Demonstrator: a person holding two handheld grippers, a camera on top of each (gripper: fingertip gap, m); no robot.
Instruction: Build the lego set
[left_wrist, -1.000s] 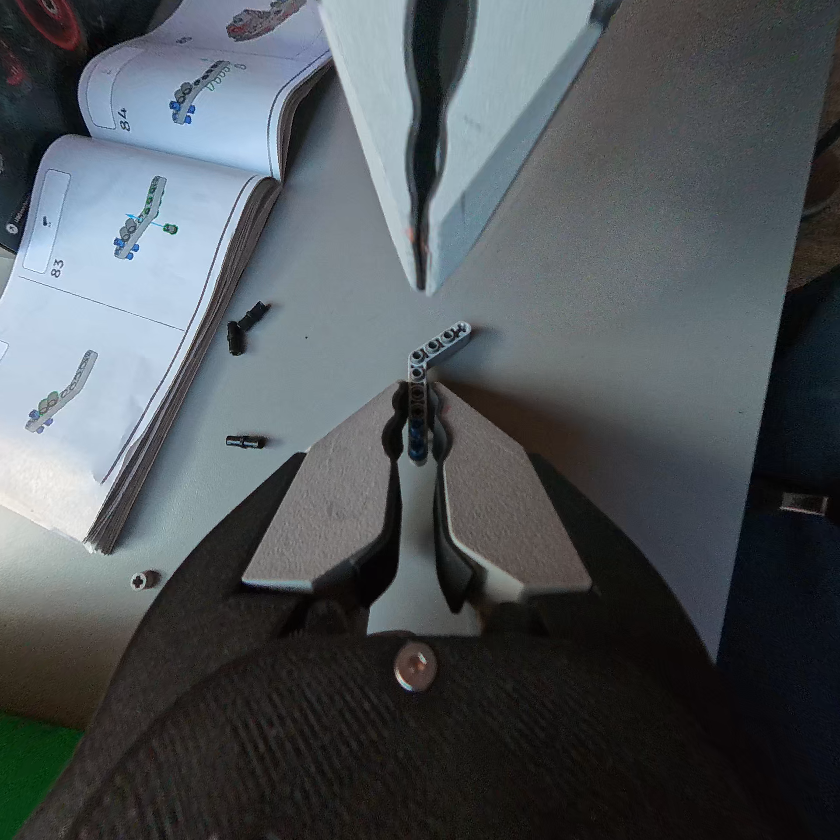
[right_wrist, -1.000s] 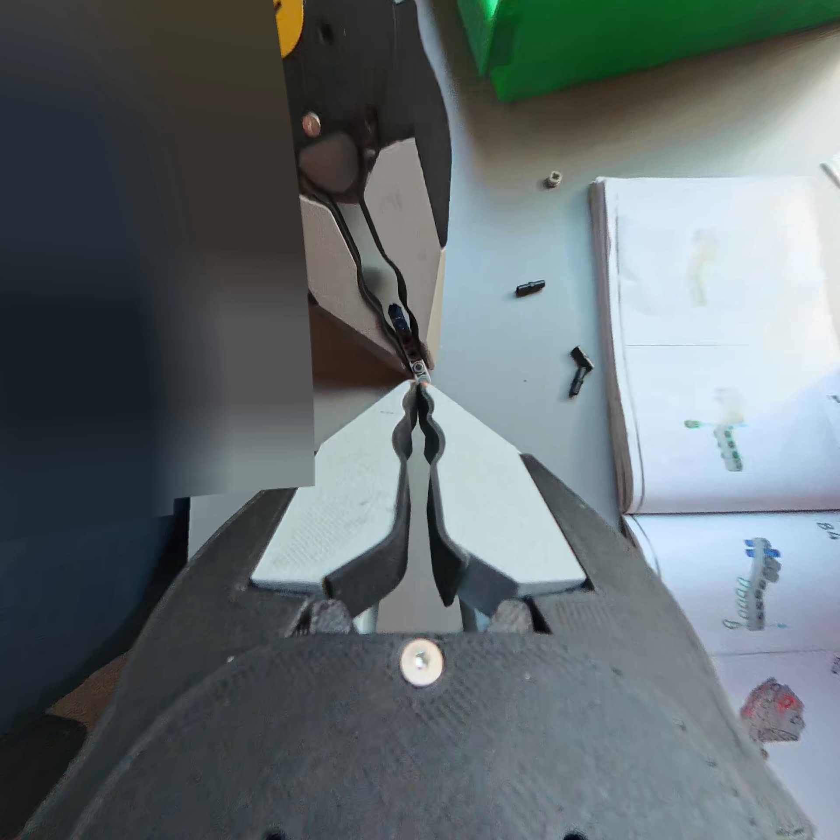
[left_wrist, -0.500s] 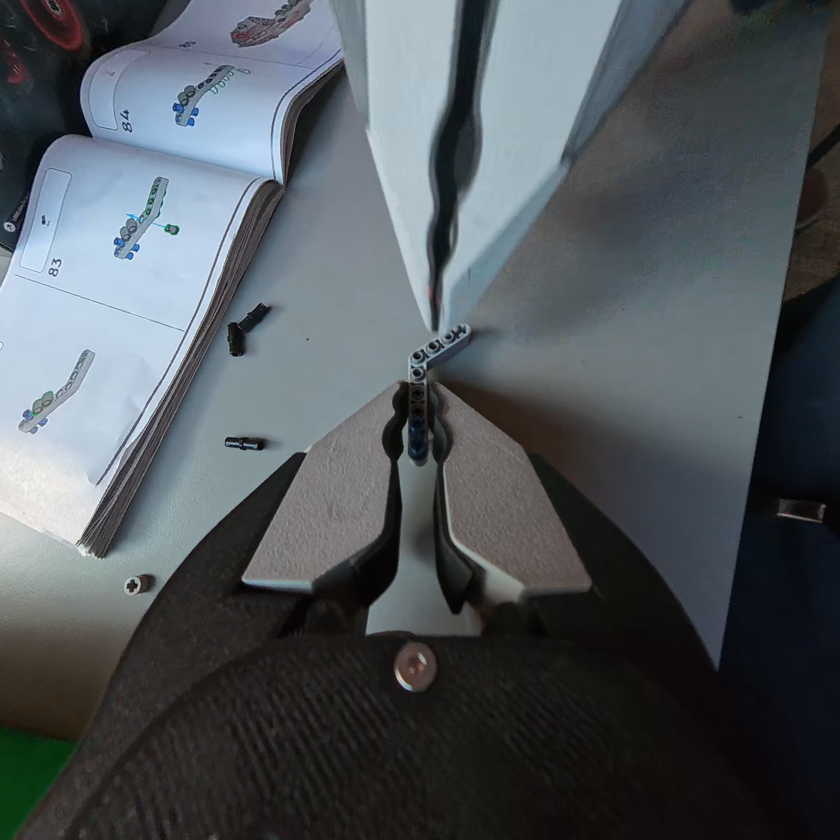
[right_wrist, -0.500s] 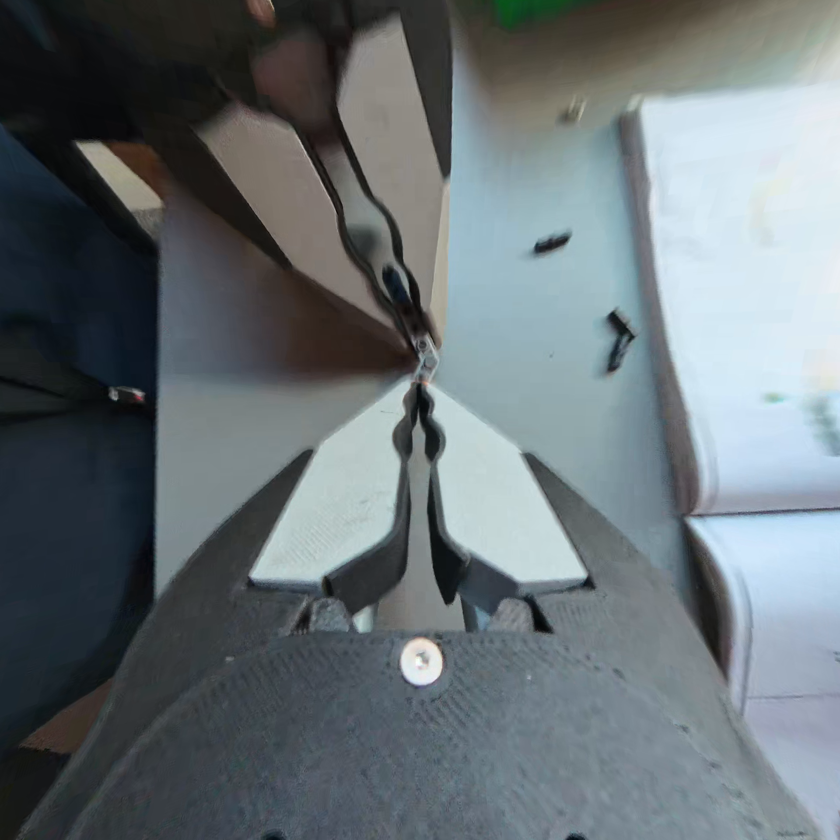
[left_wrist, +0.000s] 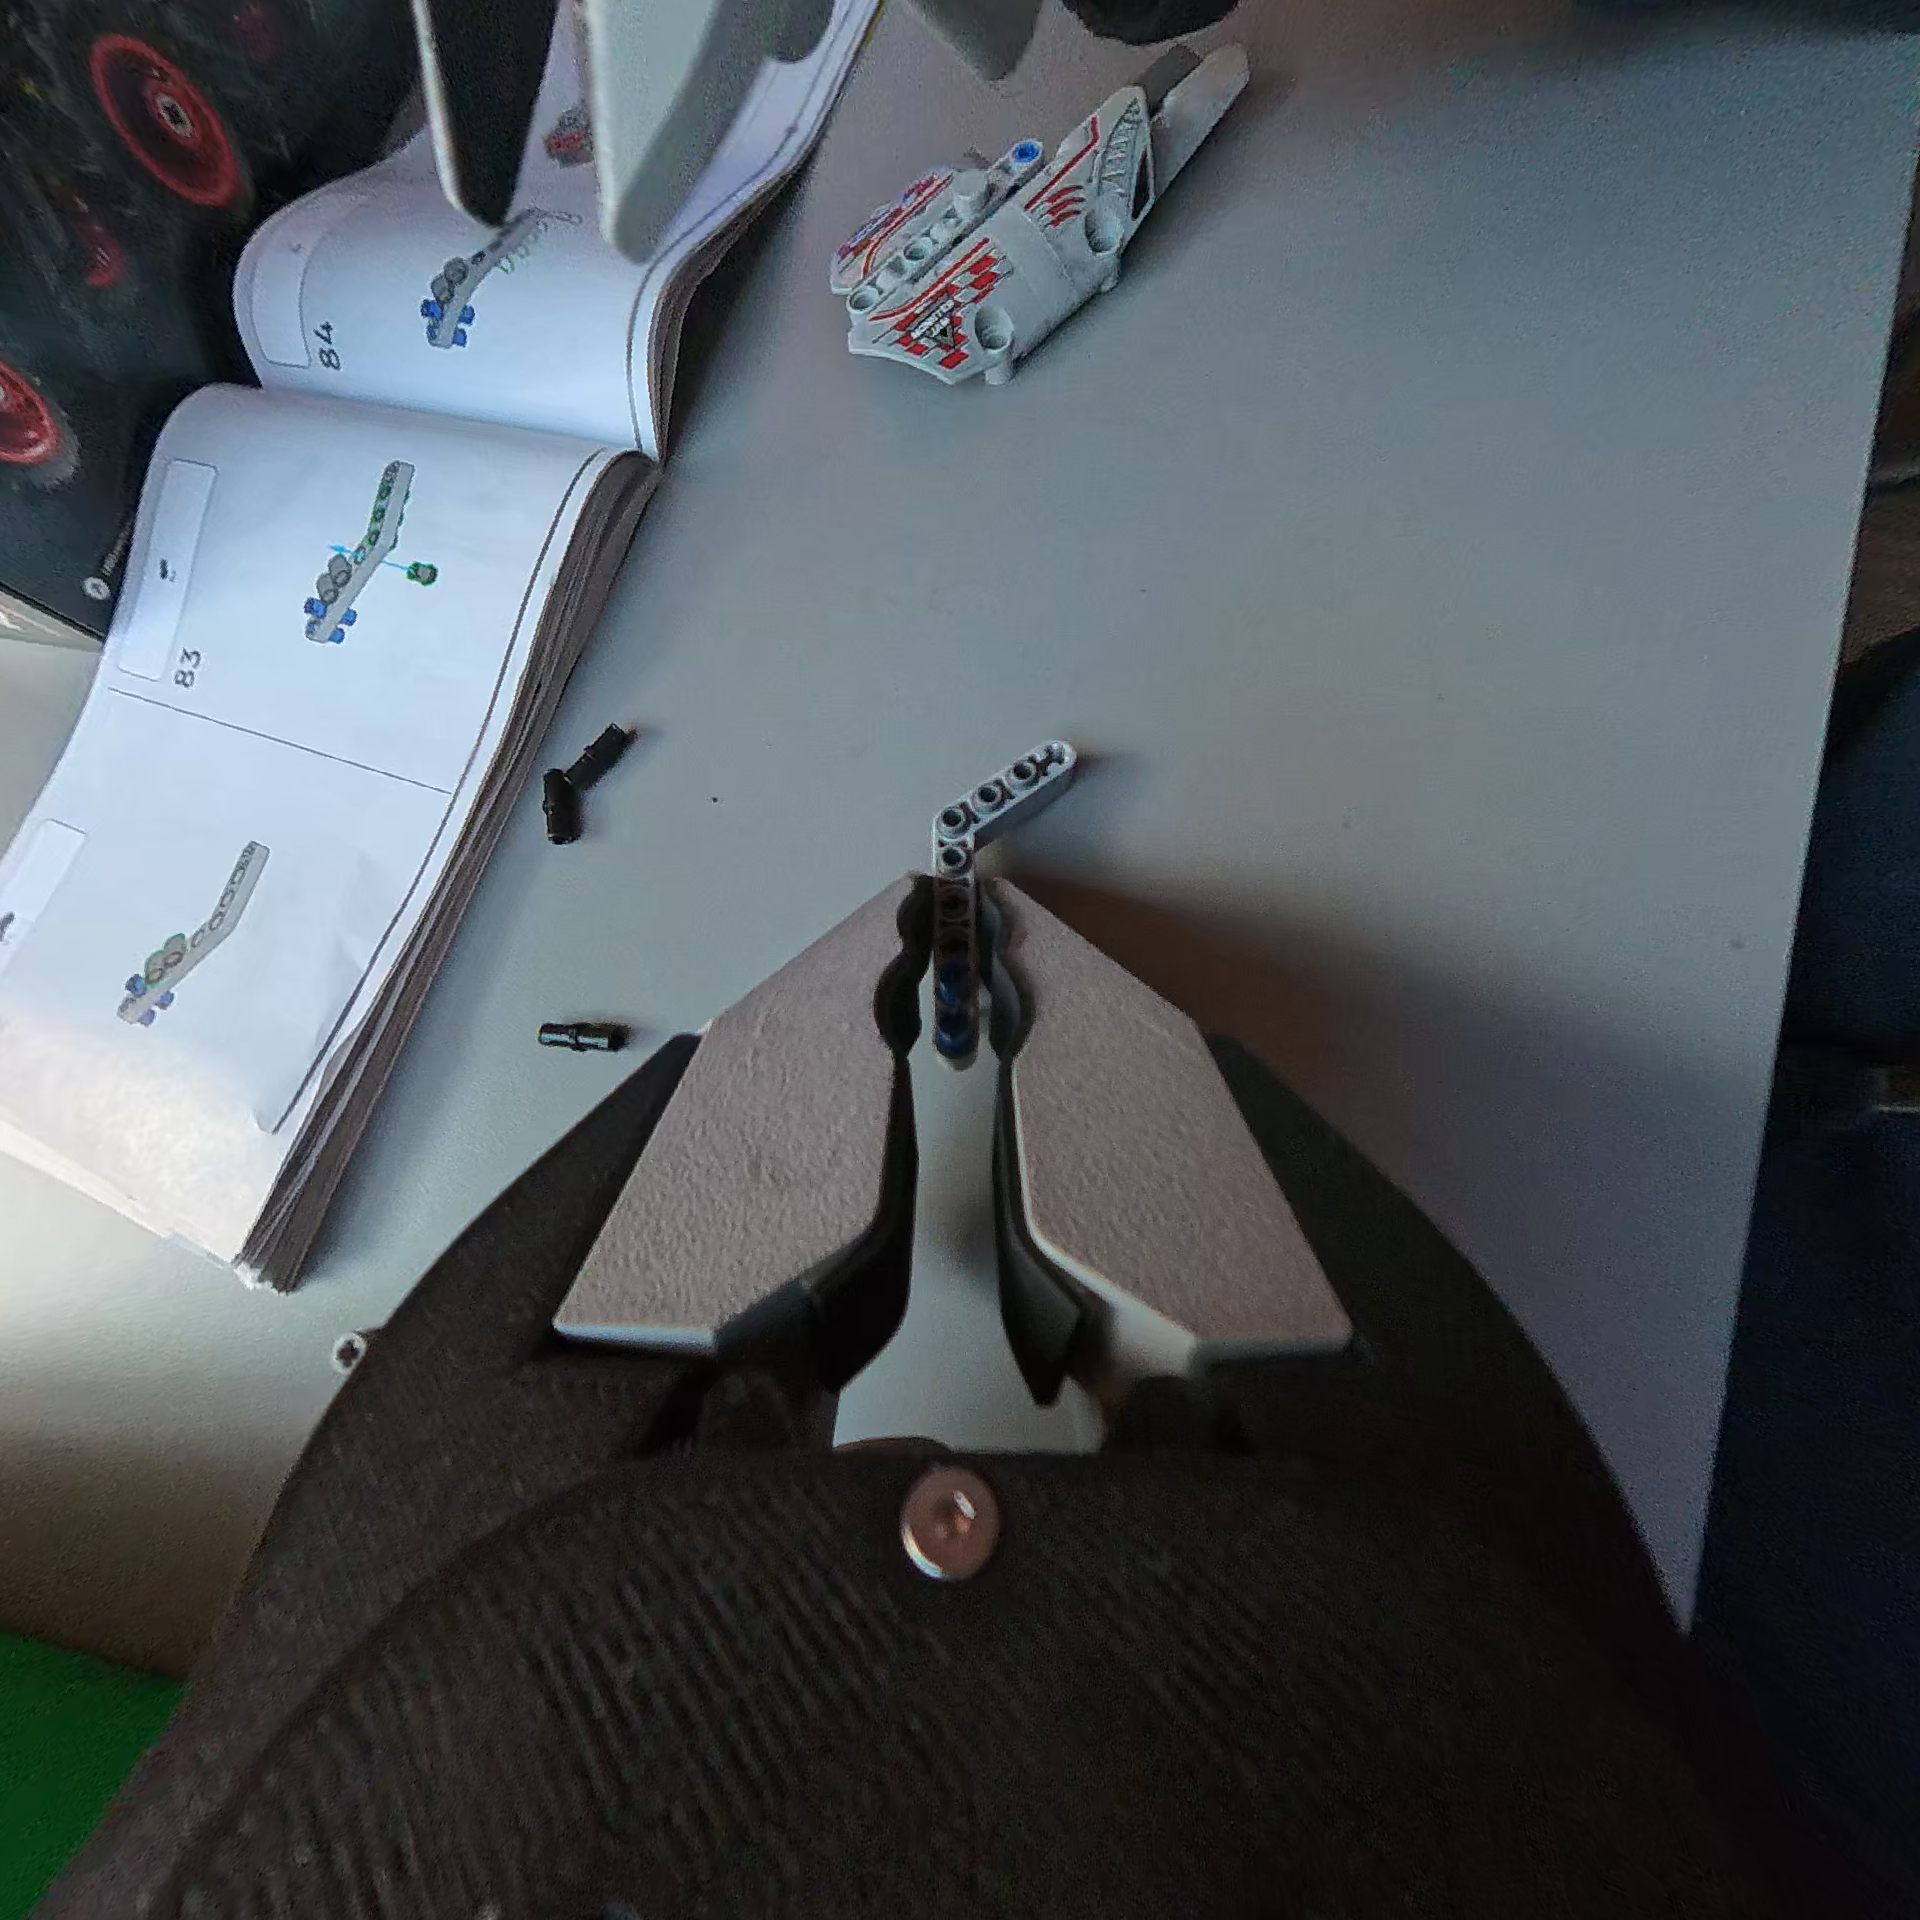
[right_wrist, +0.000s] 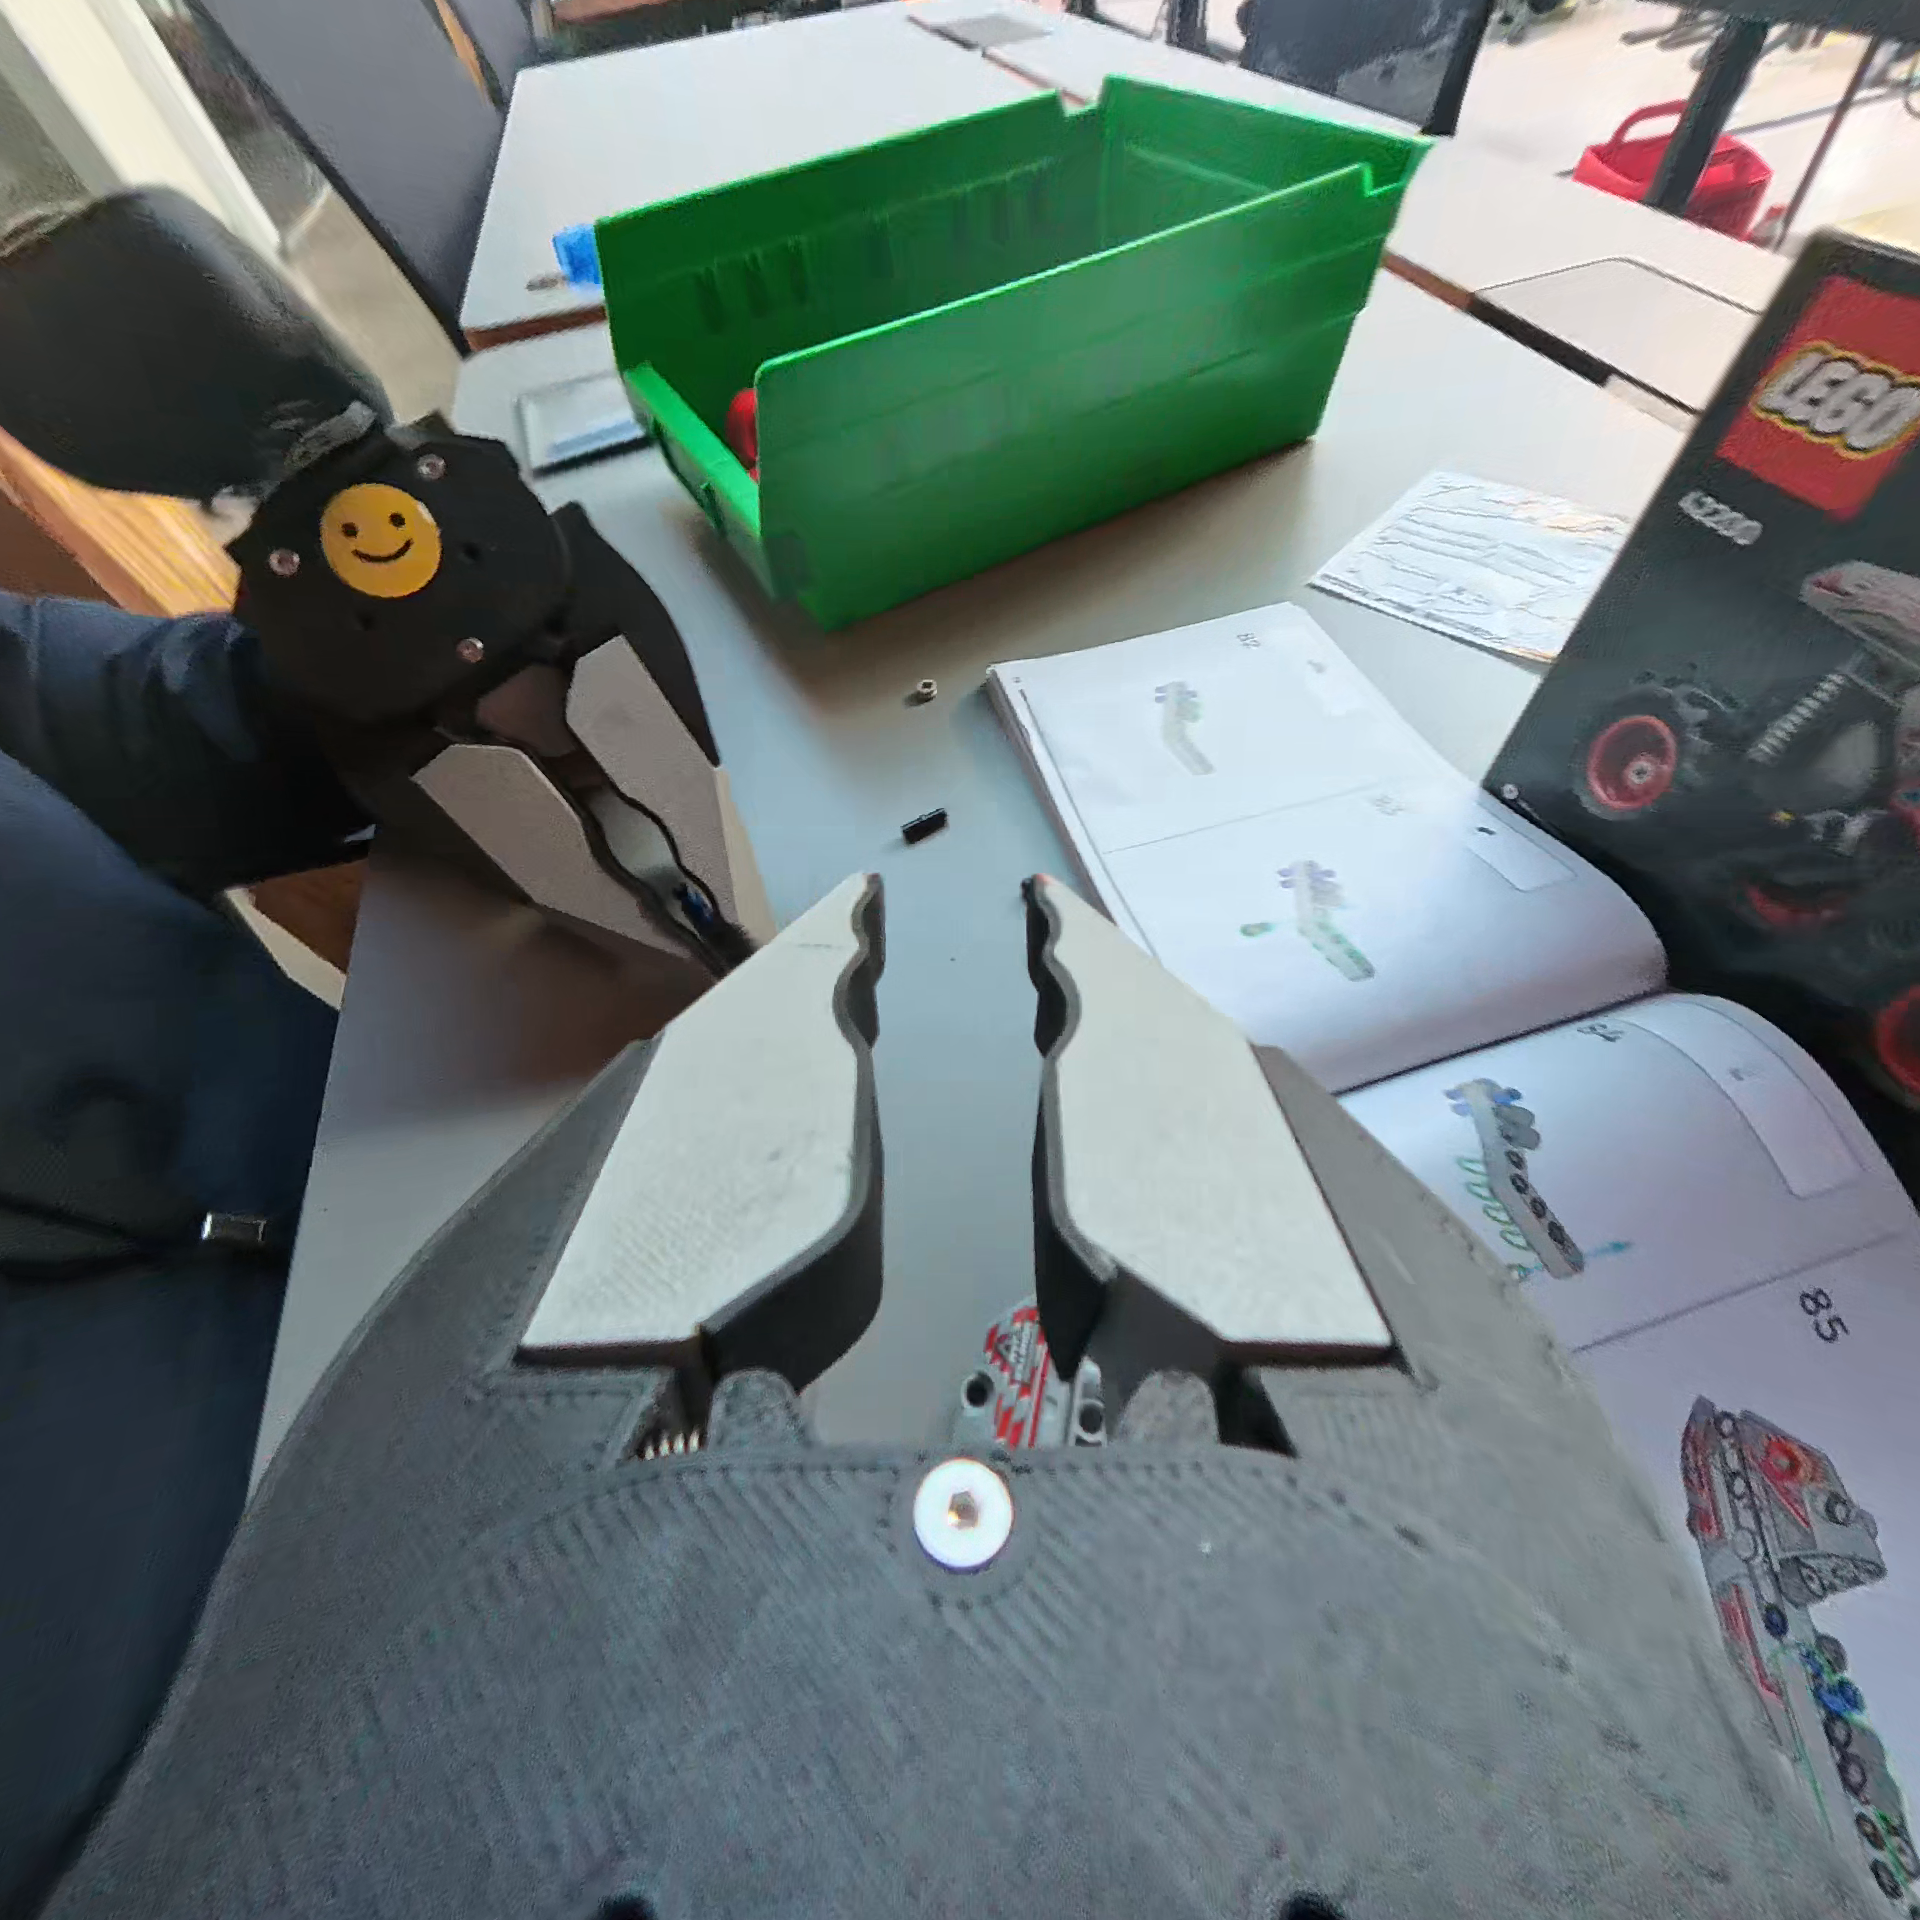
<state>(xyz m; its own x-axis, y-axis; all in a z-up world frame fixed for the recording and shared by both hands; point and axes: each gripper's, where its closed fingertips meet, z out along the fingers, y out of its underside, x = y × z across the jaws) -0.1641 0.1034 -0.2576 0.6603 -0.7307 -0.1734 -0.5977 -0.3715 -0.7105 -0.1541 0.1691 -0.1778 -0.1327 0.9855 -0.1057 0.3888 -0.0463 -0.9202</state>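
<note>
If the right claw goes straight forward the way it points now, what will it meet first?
Probably the small black pin on the table. It lies just beyond the open right claw, nearly on its line. Past it stands the green bin. Depth is unclear, so the claw might pass above the pin.

Office: rows of grey tables (right_wrist: 790, 94)

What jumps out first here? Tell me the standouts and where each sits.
The green bin stands at the table's far end in the right wrist view, beyond the open manual. Nearer, the left gripper is shut on a bent grey beam whose angled end pokes past the fingertips. The right gripper is open with nothing in it, and a red-and-white panel assembly lies on the table beside the manual.
</note>
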